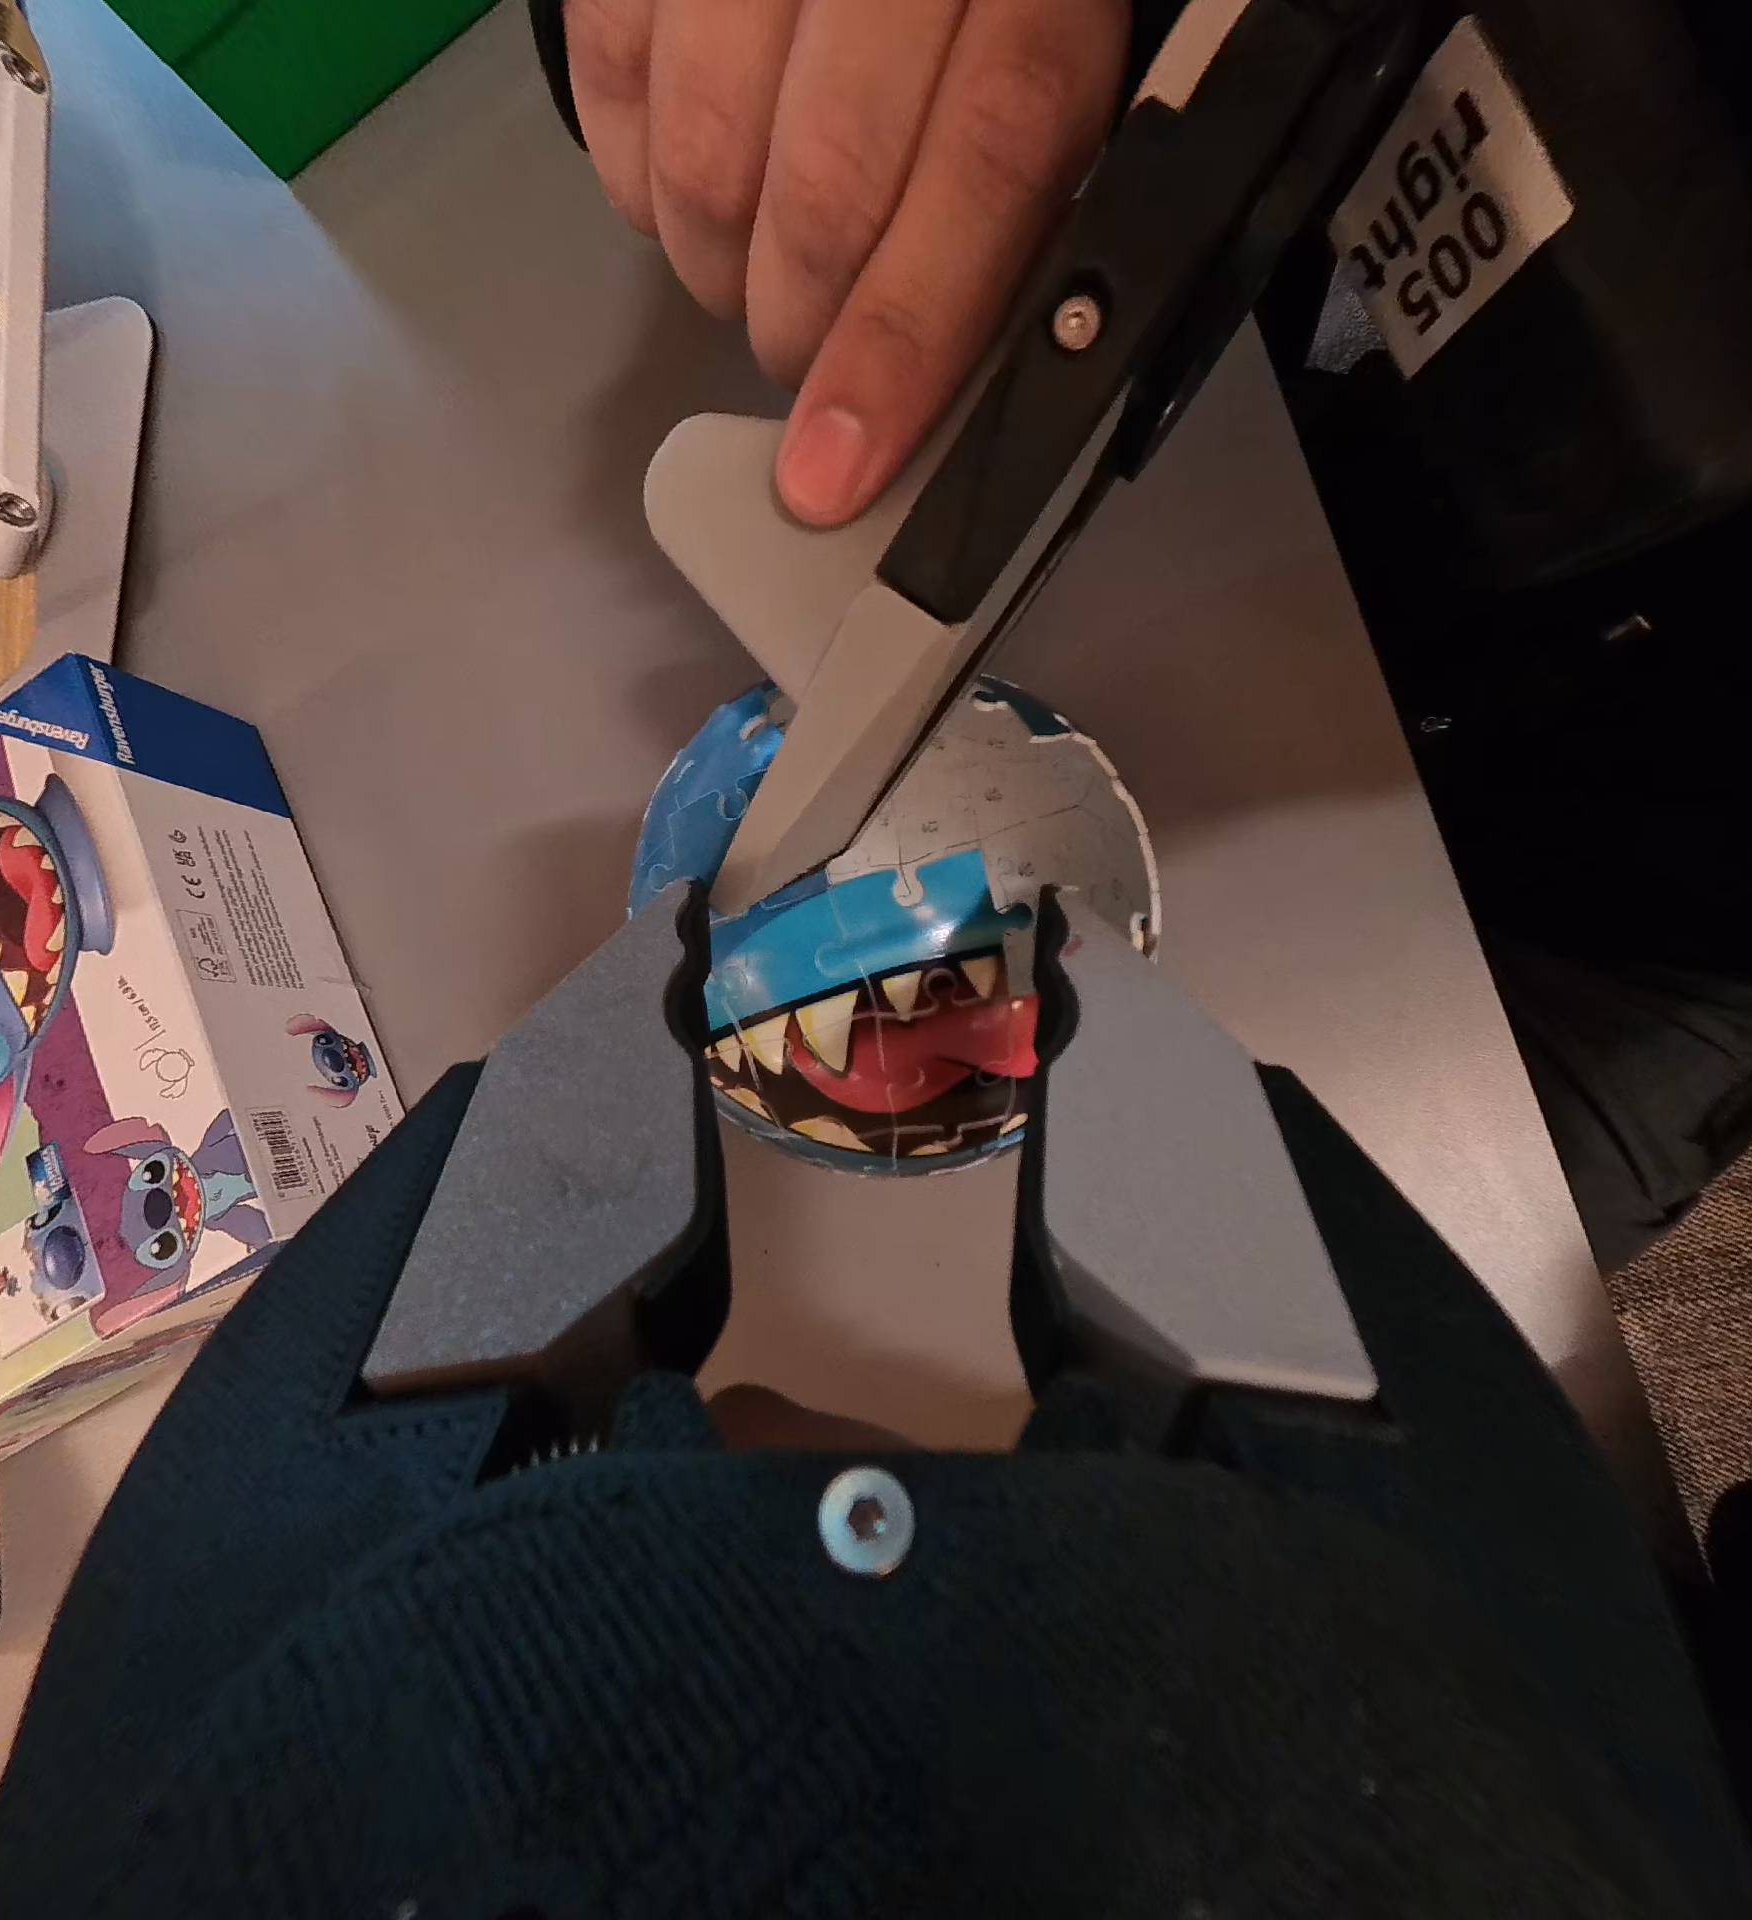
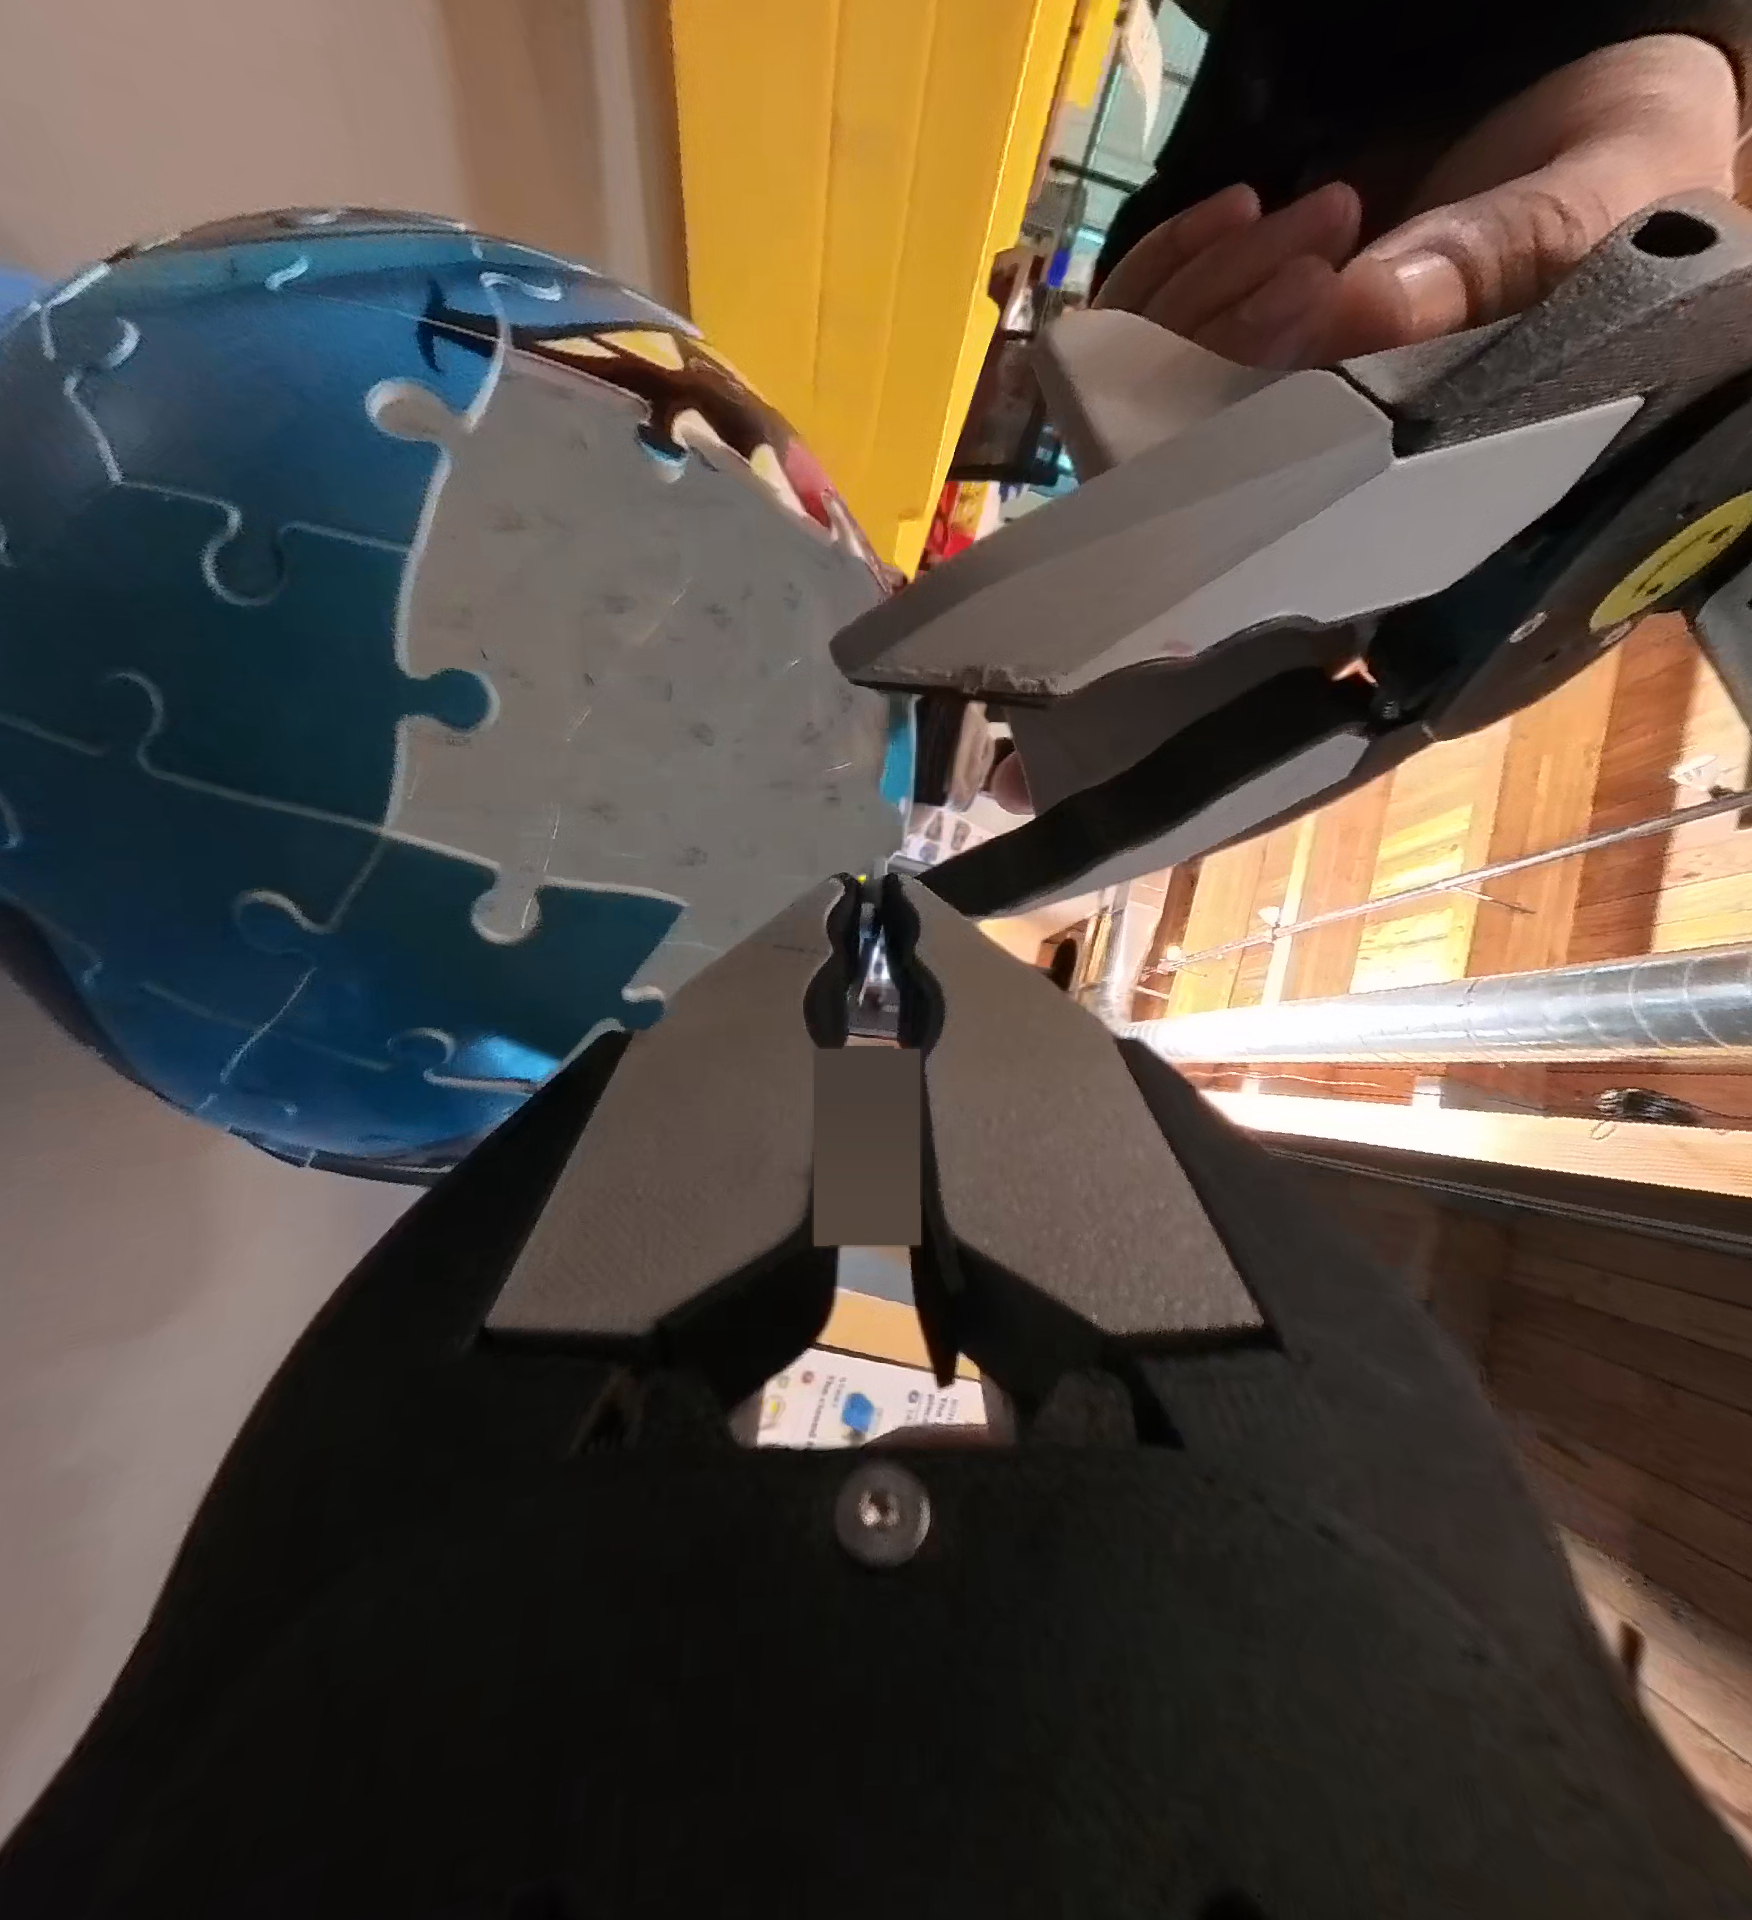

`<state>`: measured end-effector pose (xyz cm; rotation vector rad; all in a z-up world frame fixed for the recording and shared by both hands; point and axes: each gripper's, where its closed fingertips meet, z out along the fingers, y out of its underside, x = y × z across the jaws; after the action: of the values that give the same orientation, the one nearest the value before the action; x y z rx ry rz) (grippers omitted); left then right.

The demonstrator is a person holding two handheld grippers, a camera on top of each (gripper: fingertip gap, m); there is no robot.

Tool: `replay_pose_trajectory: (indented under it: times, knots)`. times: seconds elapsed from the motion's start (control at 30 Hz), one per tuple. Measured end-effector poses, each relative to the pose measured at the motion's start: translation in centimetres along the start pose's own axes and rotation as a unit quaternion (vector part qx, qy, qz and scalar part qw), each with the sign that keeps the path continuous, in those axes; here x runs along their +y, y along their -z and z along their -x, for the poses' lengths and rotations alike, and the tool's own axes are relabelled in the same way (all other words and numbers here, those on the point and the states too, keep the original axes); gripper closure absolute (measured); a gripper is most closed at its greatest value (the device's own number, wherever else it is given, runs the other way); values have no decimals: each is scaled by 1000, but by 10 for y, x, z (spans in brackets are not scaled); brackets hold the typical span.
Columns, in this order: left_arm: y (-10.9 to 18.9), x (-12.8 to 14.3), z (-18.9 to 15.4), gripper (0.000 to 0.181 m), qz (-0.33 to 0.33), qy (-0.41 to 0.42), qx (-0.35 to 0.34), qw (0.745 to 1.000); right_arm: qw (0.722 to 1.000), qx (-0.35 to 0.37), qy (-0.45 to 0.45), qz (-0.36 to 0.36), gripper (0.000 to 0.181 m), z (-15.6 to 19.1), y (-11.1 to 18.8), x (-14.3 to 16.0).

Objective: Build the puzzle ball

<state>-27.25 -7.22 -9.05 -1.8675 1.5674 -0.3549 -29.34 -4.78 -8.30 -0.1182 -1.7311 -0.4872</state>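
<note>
The ball [image 1: 882,966] is mostly built: blue shell, teeth and tongue are locked together, and it sits above the grey tabletop [image 1: 415,499], pinched between the fingers of the left tool [image 1: 867,935], which is spread about as wide as the ball and clamped on its sides. One opening is left near the top, where the pale inner faces of the pieces show. The right tool [image 2: 874,914] is nearly closed on a thin piece [image 2: 877,961], its tip right at the edge of that opening. I judge only a few pieces remain to be fitted. The box [image 1: 124,997] lies to one side.
</note>
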Motion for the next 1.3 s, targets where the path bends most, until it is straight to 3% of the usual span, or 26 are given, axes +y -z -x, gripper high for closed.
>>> replay_pose_trajectory:
  times: [0.33, 1.3]
  knots:
    - [-1, 1, 0, 119, 2, 2, 2, 1000, 998, -22, -52, -8, 178, 3, 0, -1]
    - [-1, 2, -2, 117, 6, 6, 6, 1000, 997, -28, -77, -1, 181, 2, 0, 0]
